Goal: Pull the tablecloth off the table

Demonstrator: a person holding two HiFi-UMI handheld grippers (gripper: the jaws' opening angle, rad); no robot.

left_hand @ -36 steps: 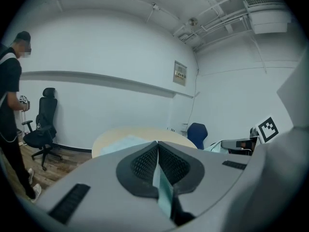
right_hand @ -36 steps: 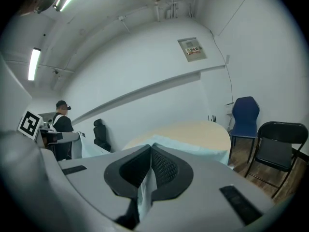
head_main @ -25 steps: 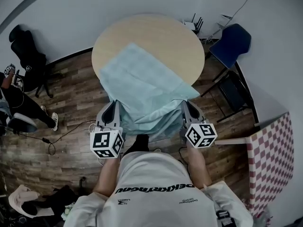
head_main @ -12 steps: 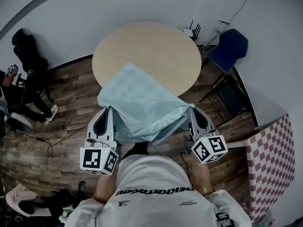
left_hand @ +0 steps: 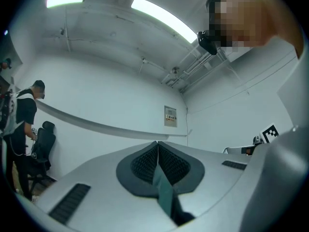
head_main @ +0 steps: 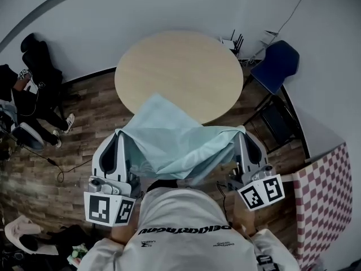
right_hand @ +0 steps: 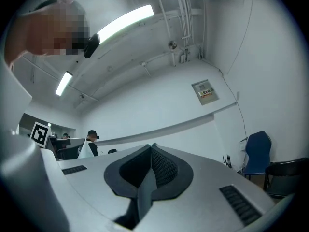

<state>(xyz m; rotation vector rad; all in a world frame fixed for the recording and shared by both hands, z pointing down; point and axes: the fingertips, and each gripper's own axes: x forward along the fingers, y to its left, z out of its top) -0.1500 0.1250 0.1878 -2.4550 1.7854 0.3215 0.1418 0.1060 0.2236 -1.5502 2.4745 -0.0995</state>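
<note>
Left tongs (left_hand: 157,149) clamped tight on corner of pale teal fabric tablecloth (head_main: 175,140); right tongs (right_hand: 150,166) likewise on opposite corner. Cloth slung between them, far tip apparently on near edge of round pale wooden desk (head_main: 180,61). Risk: thin pinch slips under uneven pull, so corner drops.

A: What is the tablecloth (head_main: 175,137) between the two tongs made of?
B: Thin, soft cloth, matt pale teal and creased.
A: And beyond their tips?
B: The table (head_main: 180,66) has a smooth, matt, light wood-look top. The floor (head_main: 90,103) is dark, grainy wood planking.
A: The tongs themselves?
B: The left gripper (left_hand: 157,151) and right gripper (right_hand: 150,158) have smooth grey plastic shells and dark ribbed pads (left_hand: 140,164).
</note>
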